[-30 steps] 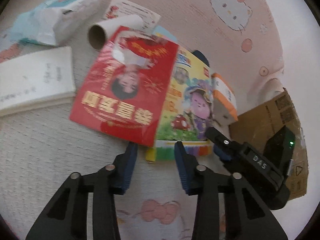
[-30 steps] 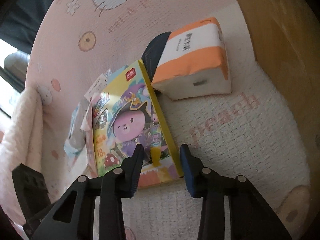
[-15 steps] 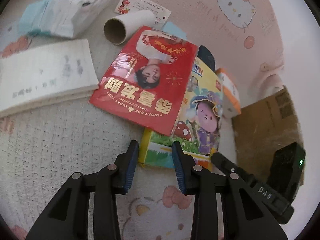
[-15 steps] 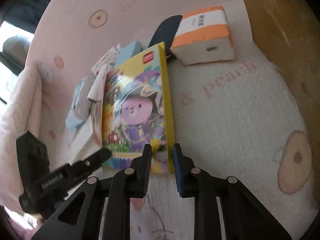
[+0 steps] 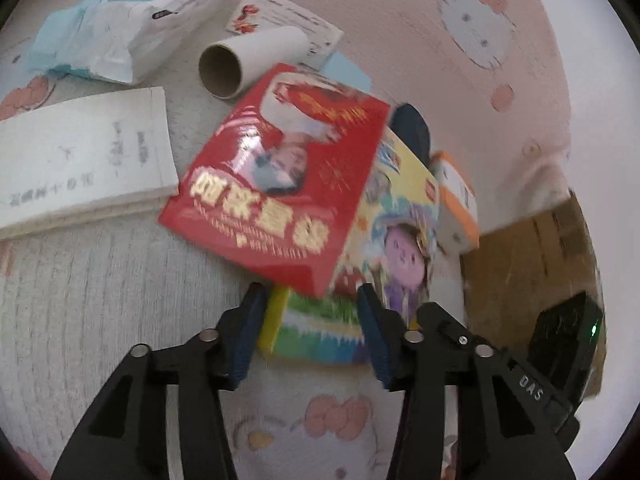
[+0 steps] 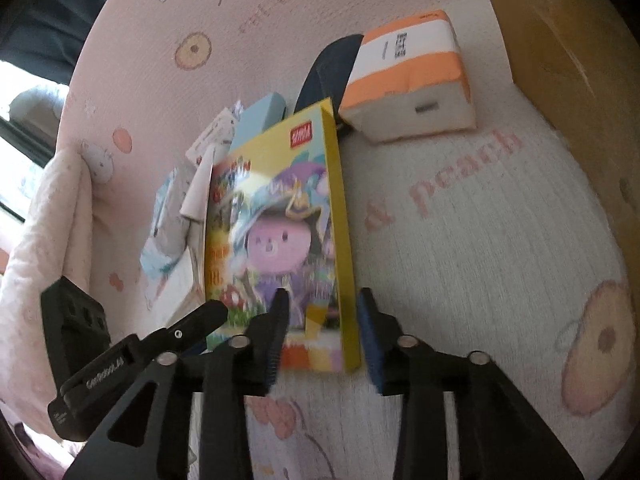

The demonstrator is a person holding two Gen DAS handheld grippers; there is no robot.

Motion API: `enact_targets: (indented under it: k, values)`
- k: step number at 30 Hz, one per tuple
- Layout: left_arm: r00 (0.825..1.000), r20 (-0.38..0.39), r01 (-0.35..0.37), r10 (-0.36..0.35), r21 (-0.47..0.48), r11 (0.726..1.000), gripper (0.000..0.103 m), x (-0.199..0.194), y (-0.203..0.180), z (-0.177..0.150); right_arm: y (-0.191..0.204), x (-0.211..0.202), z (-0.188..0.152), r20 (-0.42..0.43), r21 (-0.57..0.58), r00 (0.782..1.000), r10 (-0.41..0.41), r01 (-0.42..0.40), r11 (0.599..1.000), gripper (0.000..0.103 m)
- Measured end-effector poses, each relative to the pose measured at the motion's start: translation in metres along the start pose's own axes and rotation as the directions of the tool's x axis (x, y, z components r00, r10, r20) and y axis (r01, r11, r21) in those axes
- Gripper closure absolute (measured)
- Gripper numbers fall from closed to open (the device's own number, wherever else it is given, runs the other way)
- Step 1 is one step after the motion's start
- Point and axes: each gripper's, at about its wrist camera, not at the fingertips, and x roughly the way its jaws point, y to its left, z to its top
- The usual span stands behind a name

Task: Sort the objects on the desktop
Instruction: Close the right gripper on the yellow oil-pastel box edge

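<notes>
Opening, the left gripper (image 5: 310,322) and right gripper (image 6: 322,330) are both straddling the blurred yellow cartoon box (image 6: 276,236), unclamped; a red booklet (image 5: 280,184) is hiding its upper-left part.

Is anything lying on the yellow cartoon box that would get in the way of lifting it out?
Yes. The red packet lies across the far left part of the yellow cartoon box. The near edge, where both grippers sit, is uncovered.

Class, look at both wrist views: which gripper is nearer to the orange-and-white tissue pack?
Right. The right gripper straddles the yellow box's near corner on the tissue pack side; the left gripper works the box's opposite corner, farther away.
</notes>
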Motion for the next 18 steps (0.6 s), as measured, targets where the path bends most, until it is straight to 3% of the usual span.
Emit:
enact_targets:
  k: [6,11,18]
  values:
    - [1.000,-0.015,0.008,-0.008,0.011,1.000,0.058,0.005,-0.003,0.011,-0.004,0.017,0.020,-0.007,0.018,1.000,0.019,-0.018,1.000,0.065]
    - [1.000,-0.014,0.000,0.001,0.029,1.000,0.058,0.006,-0.008,0.010,-0.015,0.024,0.023,-0.012,0.100,0.996,0.084,-0.082,0.992,0.063]
    - [0.998,-0.055,-0.006,0.010,0.077,0.997,0.059,0.005,-0.020,0.001,-0.010,0.022,0.034,-0.082,0.052,0.995,0.053,-0.048,0.997,0.062]
